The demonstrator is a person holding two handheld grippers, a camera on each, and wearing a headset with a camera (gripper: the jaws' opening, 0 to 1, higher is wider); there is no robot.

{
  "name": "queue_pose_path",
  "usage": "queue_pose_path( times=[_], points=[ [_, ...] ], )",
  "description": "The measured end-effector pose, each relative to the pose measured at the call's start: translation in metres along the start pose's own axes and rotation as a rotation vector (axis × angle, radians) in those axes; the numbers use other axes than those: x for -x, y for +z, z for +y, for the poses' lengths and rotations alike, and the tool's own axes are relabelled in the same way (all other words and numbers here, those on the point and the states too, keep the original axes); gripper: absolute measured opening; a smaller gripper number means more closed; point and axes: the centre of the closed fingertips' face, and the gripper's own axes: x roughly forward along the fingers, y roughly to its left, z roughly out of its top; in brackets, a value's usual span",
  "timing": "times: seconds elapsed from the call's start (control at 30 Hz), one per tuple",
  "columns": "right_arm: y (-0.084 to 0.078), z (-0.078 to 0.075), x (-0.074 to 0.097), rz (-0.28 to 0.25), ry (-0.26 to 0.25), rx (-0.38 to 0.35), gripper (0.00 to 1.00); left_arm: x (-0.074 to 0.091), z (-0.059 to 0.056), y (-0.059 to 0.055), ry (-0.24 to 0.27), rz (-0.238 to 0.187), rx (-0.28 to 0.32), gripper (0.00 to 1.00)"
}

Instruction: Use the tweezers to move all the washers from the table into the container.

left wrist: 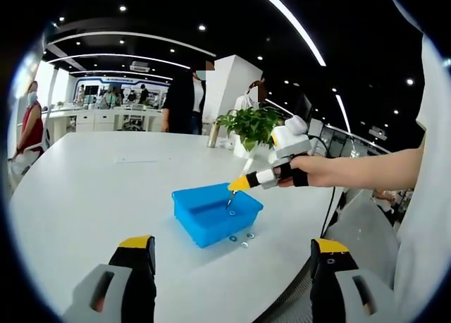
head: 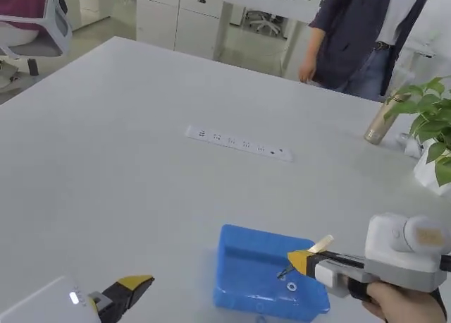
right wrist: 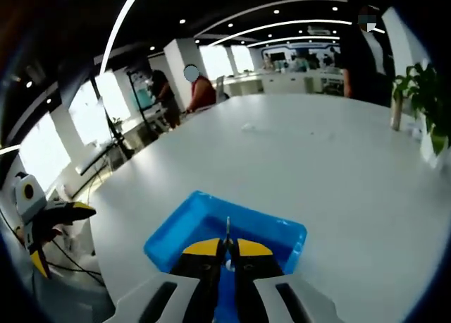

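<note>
1. In the right gripper (right wrist: 227, 247), jaws pinched together on the tweezers (right wrist: 227, 228), thin tips poking straight out ahead of the jaws.
2. Directly ahead of and below that gripper, the blue container (right wrist: 173, 235), open side up on the white table (right wrist: 317, 161); tweezer tips lowered inside its walls, above its floor.
3. In the head view, just under the tweezer tips, one washer (head: 292, 286), apparently on the container floor; impossible to tell whether pinched by the tips or lying free.
4. Low and well off to the left of the right gripper, the left gripper (left wrist: 231, 245), jaws spread wide apart, pointing across the table toward the container.
5. Ahead of the left gripper, between it and the container, three washers (left wrist: 245, 244) loose on the table, just beside the container's nearest corner and outside its wall.
6. Beyond those, seen from the left gripper, a hand (left wrist: 317, 171) wrapped around the right gripper, reaching in from the right, over the container.
7. Far ahead of both grippers, a white power strip (head: 238, 143) flat on the middle of the table.
8. Further off to the right, near the table's far edge, a metal bottle (head: 380, 122) beside a potted plant (head: 430, 118), with a person (head: 359, 34) standing behind the table.
</note>
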Motion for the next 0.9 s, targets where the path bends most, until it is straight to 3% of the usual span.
queue_pose_path(
  times=[0.5,0.9],
  points=[
    [-0.016,0.0,-0.015,0.079,-0.006,0.034,0.03,-0.001,0.003,-0.001,0.001,0.001,0.017,0.92],
    [-0.02,0.003,-0.012,0.091,-0.007,0.062,0.03,-0.003,0.001,-0.004,-0.007,0.012,0.016,0.91]
  ],
)
